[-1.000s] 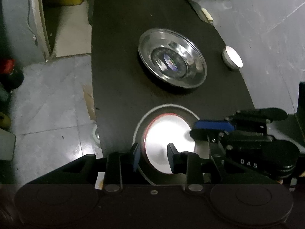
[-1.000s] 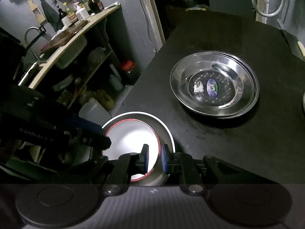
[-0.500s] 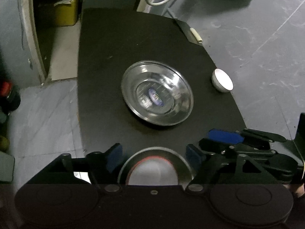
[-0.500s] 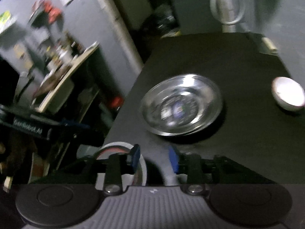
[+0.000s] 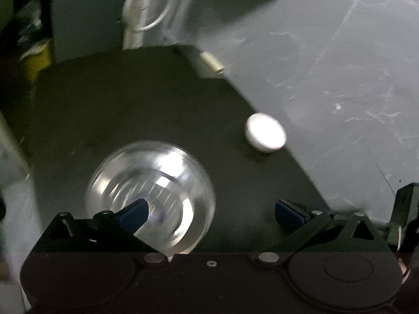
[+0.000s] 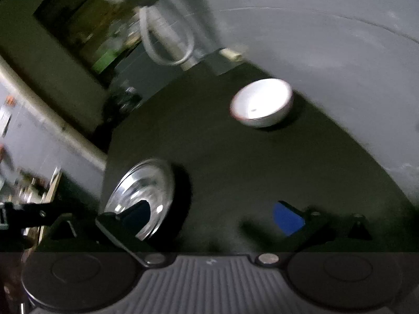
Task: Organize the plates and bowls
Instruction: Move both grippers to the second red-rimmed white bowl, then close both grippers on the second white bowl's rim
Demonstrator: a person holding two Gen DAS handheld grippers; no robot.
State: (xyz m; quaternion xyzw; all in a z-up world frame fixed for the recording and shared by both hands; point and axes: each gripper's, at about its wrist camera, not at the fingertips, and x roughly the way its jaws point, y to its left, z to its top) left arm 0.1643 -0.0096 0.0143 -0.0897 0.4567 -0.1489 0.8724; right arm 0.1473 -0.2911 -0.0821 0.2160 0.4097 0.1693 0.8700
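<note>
A shiny steel plate [image 5: 157, 172] lies on the black table [image 5: 131, 110], blurred by motion. Near the table's right edge stands a small white bowl [image 5: 265, 133]. My left gripper [image 5: 211, 212] hovers above the table, its jaws opening wide with nothing between them; its left fingertip [image 5: 133, 213] overlaps the plate in the picture. In the right wrist view the steel plate [image 6: 141, 183] is at lower left and the white bowl [image 6: 262, 102] farther off. My right gripper [image 6: 213, 216] is also opening, with only bare table [image 6: 235, 162] between its jaws.
A white hose loop [image 5: 146, 13] hangs behind the table's far end, beside a small cream object [image 5: 212, 64] at the corner. Grey floor [image 5: 340, 78] lies past the curved right edge. The other gripper [image 6: 26, 214] shows at the left of the right wrist view.
Both grippers let go of the red-rimmed white dish and opened wide. Both views swung away from it; it is out of sight, with the steel plate and white bowl now ahead.
</note>
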